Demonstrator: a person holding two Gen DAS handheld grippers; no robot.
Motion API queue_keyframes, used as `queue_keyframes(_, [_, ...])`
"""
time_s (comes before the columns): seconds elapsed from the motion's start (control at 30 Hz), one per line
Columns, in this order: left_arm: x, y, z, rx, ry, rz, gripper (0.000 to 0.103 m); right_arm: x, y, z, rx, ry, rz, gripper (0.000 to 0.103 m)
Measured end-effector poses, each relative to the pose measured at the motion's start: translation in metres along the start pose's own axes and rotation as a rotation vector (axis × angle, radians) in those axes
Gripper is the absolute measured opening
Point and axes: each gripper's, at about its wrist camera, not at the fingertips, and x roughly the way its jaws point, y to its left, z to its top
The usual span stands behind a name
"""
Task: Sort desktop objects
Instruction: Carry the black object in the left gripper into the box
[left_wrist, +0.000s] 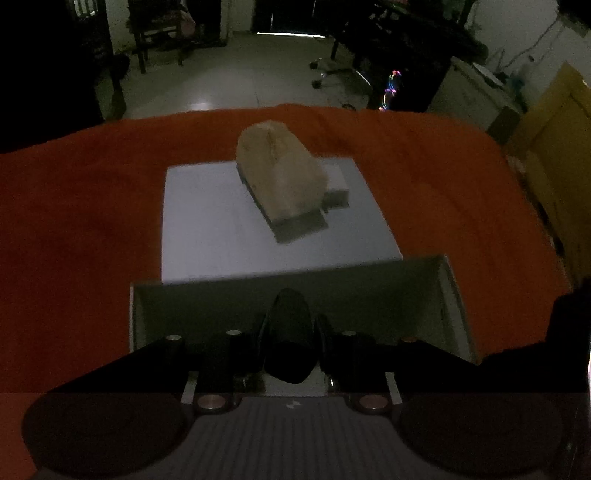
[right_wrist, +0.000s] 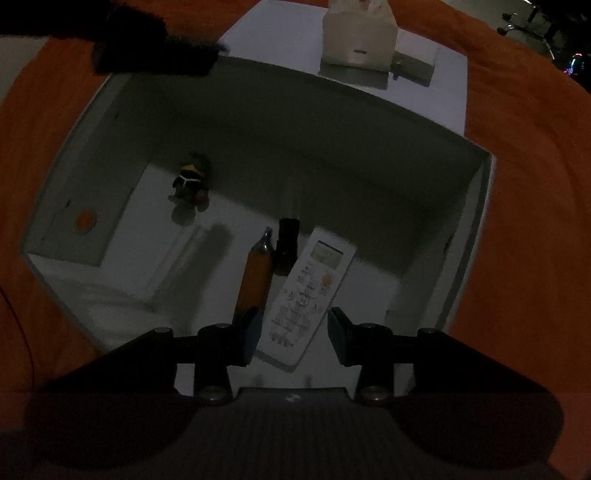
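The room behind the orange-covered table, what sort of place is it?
Probably a dim room in a home: a pale tiled floor, a dark wooden chair by the far wall, and a computer case with coloured lights.

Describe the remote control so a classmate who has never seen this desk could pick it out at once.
Find the open white box on the orange cloth. On its floor, three things lie side by side. The remote control is rightmost: the only flat white one, with a small screen, beside an orange pen and a black stick.

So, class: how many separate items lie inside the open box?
4: a small figurine at far left, an orange pen, a black cylinder beside it, and a white remote nearest. The near floor is hidden.
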Motion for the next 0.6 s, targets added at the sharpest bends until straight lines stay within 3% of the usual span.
queue_keyframes(0.3, [0.017, -0.005, -0.052, -0.014, 0.027, -0.013, 0.022, -0.008, 0.006, -0.011, 0.018, -0.016, -0.032, 0.043])
queue_keyframes(0.6, [0.058, -0.008, -0.093, 0.003, 0.058, 0.026, 0.022, -0.005, 0.009, -0.017, 0.014, 0.001, -0.04, 0.043])
